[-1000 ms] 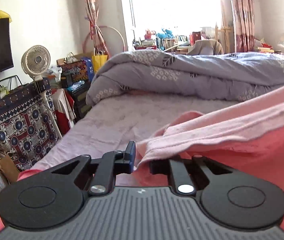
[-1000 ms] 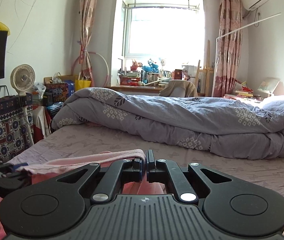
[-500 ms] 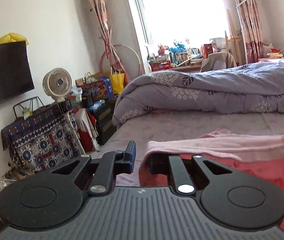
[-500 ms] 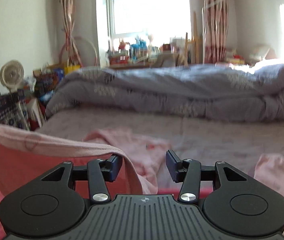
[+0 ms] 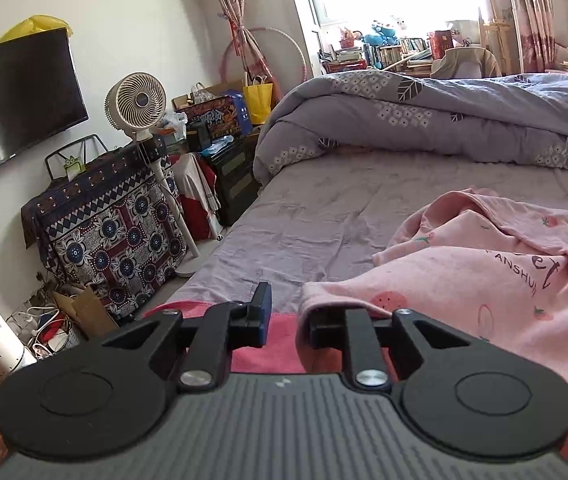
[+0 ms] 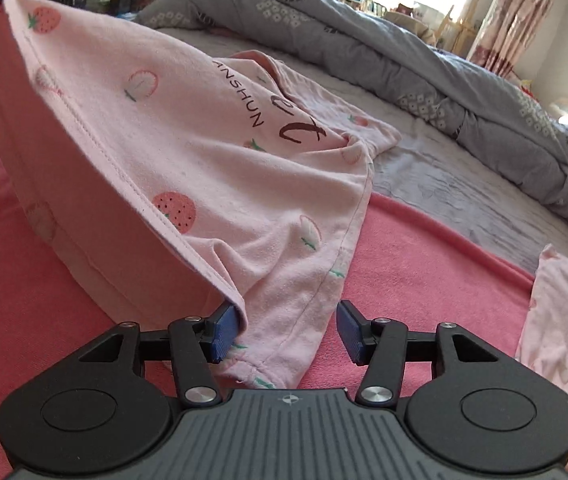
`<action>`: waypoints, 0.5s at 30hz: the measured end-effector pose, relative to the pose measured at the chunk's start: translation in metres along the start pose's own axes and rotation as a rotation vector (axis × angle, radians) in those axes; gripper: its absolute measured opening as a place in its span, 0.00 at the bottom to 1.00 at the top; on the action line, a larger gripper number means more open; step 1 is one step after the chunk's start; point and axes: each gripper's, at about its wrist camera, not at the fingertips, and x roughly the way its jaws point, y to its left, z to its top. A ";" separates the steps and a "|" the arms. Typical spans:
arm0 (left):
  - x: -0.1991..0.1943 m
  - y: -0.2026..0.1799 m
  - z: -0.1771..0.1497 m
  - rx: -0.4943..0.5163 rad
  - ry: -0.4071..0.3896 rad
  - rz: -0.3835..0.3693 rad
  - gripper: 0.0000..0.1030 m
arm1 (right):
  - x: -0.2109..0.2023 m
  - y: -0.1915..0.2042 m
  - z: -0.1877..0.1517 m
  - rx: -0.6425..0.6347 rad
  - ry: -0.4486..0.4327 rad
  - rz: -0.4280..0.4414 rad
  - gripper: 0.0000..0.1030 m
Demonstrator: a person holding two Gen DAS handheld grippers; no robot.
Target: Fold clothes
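Note:
A pale pink shirt (image 5: 464,280) with strawberry prints and dark lettering lies crumpled on a red-pink blanket (image 6: 424,248) spread over the bed. My left gripper (image 5: 288,320) is near the bed's left edge, its jaws opening. The shirt's hem hangs over its right finger, and the pads stand apart without pressing on it. My right gripper (image 6: 288,332) sits low over the blanket, its jaws also opening. The shirt (image 6: 203,128) lies loosely between its blue pads, with the hem against the left one. The shirt's far corner stays lifted at the top left of the right wrist view.
A rolled grey quilt (image 5: 424,120) lies across the far side of the bed. A second pale pink garment (image 6: 556,320) rests on the blanket to the right. Left of the bed are a standing fan (image 5: 135,104), a cloth-covered cabinet (image 5: 111,232), a wall TV (image 5: 15,96) and floor clutter.
My right gripper went from shut to open and sank close to the blanket. The shirt, stretched between the grippers before, now sags onto the bed. My left gripper swung left and its jaws parted a little.

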 end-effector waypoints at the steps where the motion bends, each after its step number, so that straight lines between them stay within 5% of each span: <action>1: 0.002 0.000 0.000 0.008 0.001 0.001 0.27 | 0.001 -0.002 0.001 -0.031 -0.016 -0.052 0.50; 3: 0.005 0.001 -0.003 0.013 0.004 0.013 0.27 | -0.005 -0.025 0.006 0.029 -0.051 -0.264 0.48; 5: 0.011 0.002 -0.005 0.005 0.021 0.019 0.27 | -0.016 -0.057 0.008 0.197 -0.048 -0.385 0.51; 7: 0.016 0.005 -0.008 -0.008 0.042 0.019 0.27 | -0.022 -0.074 0.003 0.275 -0.037 -0.268 0.52; 12: 0.016 0.000 -0.008 0.011 0.037 0.034 0.27 | -0.042 -0.028 -0.002 0.090 -0.112 -0.002 0.66; 15: 0.017 -0.001 -0.006 0.017 0.038 0.035 0.27 | -0.039 0.011 0.004 0.002 -0.080 0.030 0.65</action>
